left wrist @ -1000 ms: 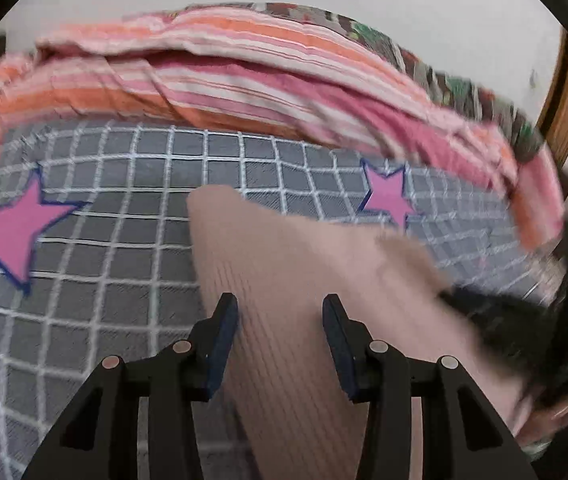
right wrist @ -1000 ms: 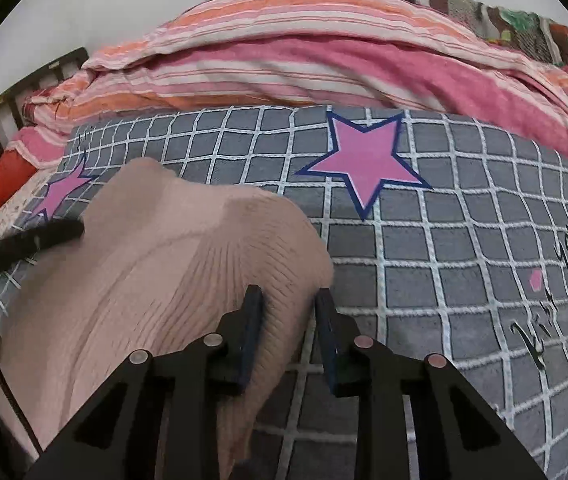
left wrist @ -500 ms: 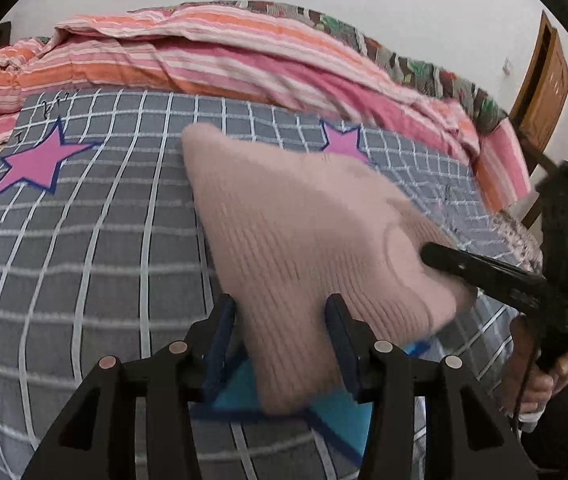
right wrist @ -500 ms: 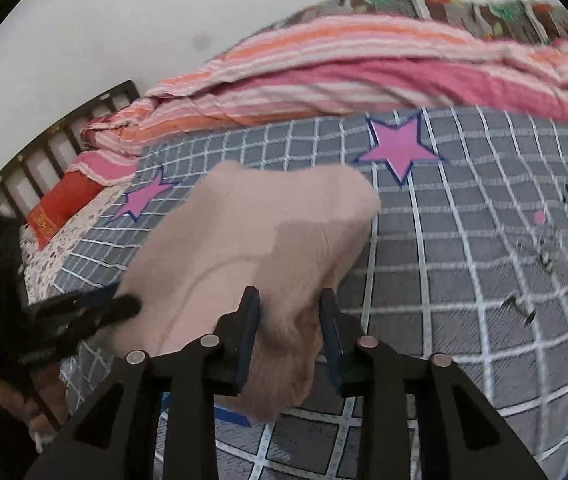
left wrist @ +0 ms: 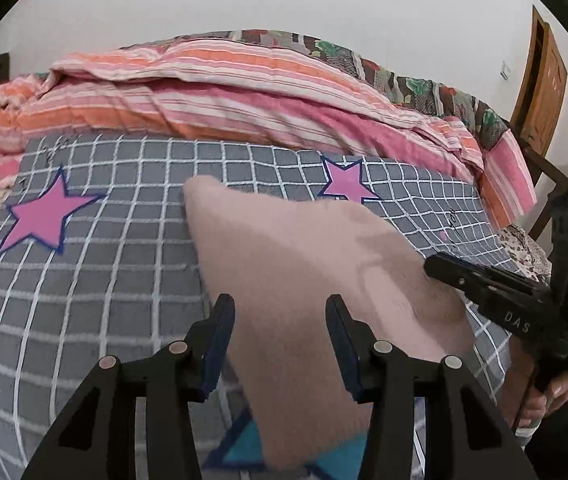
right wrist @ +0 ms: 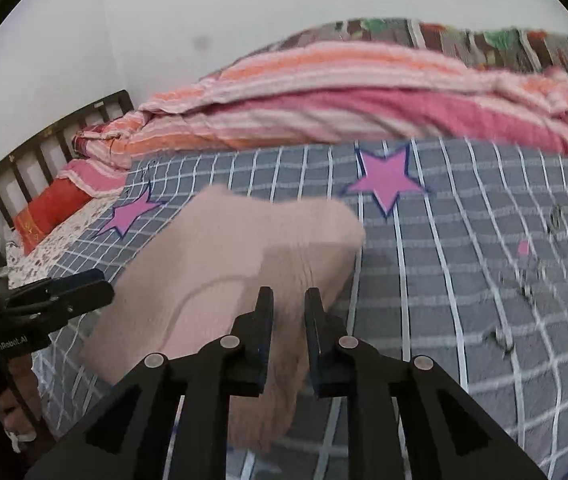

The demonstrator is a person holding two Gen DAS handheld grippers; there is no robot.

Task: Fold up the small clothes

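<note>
A pink ribbed knit garment (left wrist: 292,248) hangs lifted over the grey checked blanket (left wrist: 103,280), stretched between both grippers. My left gripper (left wrist: 279,308) is shut on a thick bunch of its near edge, and cloth fills the gap between the fingers. In the right wrist view the same garment (right wrist: 223,256) runs down between the narrow jaws of my right gripper (right wrist: 288,296), which is shut on its right edge. The right gripper (left wrist: 436,266) also shows from the side in the left wrist view, and the left gripper (right wrist: 99,284) in the right wrist view. The garment's lower end droops out of sight.
A pink and orange striped quilt (left wrist: 223,92) is heaped along the bed's far side. A dark slatted headboard (right wrist: 43,148) and a red pillow (right wrist: 51,208) stand at the left end. A wooden door (left wrist: 540,80) is at the right. Pink stars (right wrist: 384,178) mark the blanket (right wrist: 464,260).
The garment has come up off the blanket, and both grippers have drawn back and risen with it. The right jaws have narrowed on the cloth.
</note>
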